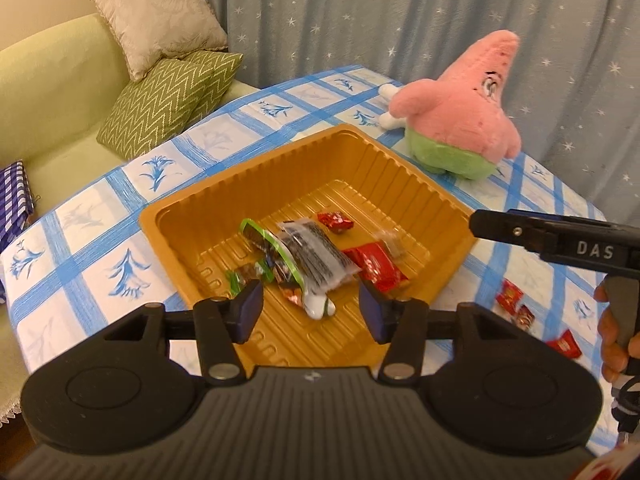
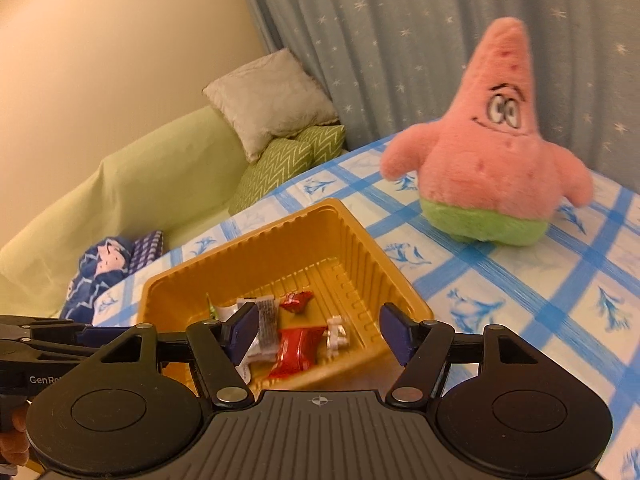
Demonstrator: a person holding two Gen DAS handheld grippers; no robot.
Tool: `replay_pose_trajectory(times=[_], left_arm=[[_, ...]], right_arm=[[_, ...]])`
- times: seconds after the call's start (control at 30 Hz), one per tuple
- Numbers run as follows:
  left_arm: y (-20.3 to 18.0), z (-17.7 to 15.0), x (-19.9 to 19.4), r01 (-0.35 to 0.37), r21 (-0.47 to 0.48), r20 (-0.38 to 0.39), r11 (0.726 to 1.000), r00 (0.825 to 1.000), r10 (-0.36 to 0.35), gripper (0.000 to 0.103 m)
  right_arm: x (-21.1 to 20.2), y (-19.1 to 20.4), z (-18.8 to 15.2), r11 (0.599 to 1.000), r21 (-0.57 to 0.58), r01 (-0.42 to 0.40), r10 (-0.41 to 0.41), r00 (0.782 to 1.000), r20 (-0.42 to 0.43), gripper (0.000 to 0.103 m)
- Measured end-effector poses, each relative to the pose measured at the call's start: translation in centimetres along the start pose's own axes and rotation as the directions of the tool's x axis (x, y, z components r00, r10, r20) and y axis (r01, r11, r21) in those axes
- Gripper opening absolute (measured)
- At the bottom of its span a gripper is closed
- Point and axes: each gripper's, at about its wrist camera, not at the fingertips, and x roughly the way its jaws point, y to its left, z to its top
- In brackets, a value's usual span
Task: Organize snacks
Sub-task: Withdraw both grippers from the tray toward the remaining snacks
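Note:
A golden plastic tray [image 1: 240, 176] [image 2: 248, 240] sits on the blue-checked tablecloth. Inside lie several snacks: a red packet [image 1: 376, 268] [image 2: 294, 350], a small red candy [image 1: 335, 221] [image 2: 296, 300], a clear packet with dark contents [image 1: 316, 260] [image 2: 266, 320], a green-edged packet [image 1: 264, 248] and a small clear-wrapped piece [image 2: 336, 334]. My left gripper [image 1: 312, 306] hovers open over the tray's near side, nothing between its pads. My right gripper [image 2: 319, 330] stands open and empty above the tray. Its fingers [image 1: 500, 230] reach over the tray's right rim.
Three red candies [image 1: 510, 296] lie loose on the cloth right of the tray. A pink and green plush star [image 1: 460, 120] [image 2: 492, 160] stands behind the tray. A green sofa with cushions [image 1: 168, 104] borders the table on the left, a starred curtain behind.

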Motion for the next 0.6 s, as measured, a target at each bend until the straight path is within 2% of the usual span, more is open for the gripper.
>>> replay_pose_trajectory(times=[0.27, 0.6], left_arm=[[-1.5, -2.8, -3.6, 0.043, 0.055, 0.002, 0.998, 0.999, -0.043, 0.052], [-4.0, -6.8, -6.8, 0.108, 0.120, -0.036, 0.987, 0.994, -0.104, 0.052]], right_arm=[[-5.9, -0.3, -2.6, 0.995, 0.100, 0.027, -0.030, 0.999, 0.033, 0.073], [-12.3, -0.2, -7.8, 0.976, 0.185, 0.118, -0.122, 0.992, 0.010, 0.075]])
